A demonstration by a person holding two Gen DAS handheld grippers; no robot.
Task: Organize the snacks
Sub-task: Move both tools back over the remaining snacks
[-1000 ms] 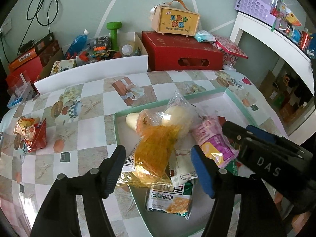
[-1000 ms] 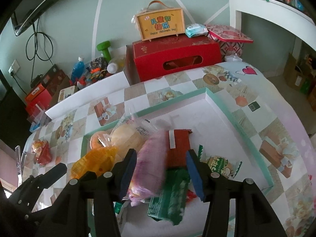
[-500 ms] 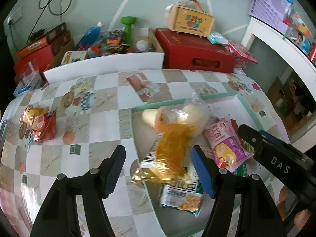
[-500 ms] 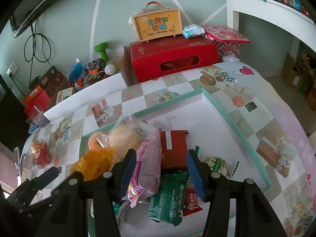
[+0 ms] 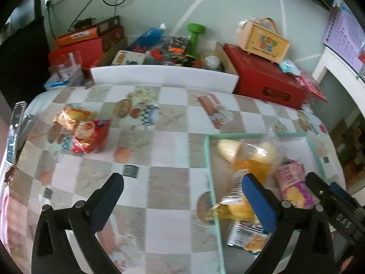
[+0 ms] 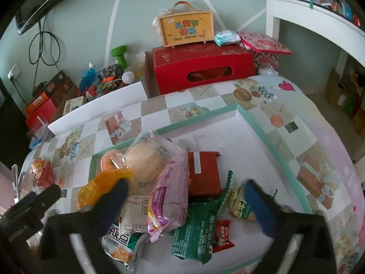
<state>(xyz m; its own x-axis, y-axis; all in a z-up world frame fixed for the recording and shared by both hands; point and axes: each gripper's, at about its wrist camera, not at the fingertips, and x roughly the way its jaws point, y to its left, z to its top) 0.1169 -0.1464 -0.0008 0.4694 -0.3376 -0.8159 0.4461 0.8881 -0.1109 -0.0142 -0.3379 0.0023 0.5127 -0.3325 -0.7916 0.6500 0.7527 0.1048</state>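
A white tray with a teal rim (image 6: pixel 251 123) holds a pile of snacks: a pink packet (image 6: pixel 171 194), a red packet (image 6: pixel 203 171), a green packet (image 6: pixel 196 228), a bagged bun (image 6: pixel 143 162) and an orange packet (image 6: pixel 100 187). My right gripper (image 6: pixel 186 201) hovers over the pile with its jaws opening wide; the pads touch nothing. My left gripper (image 5: pixel 182 196) is over the checked tablecloth left of the tray rim (image 5: pixel 209 159), jaws opening, nothing between them. Red snack packets (image 5: pixel 86 132) lie on the cloth at far left.
Behind the table stand a white board (image 5: pixel 164 77), a red box (image 6: pixel 203 68) with a yellow carry box (image 6: pixel 187 29) on top, a green dumbbell (image 6: pixel 119 54) and cluttered cartons. A white shelf (image 6: pixel 319 16) rises at the right.
Both grippers' jaws have spread wide. My left gripper has swung left, off the orange packet and the tray, to over the tablecloth. The pink packet has settled on the pile; my right gripper stayed put.
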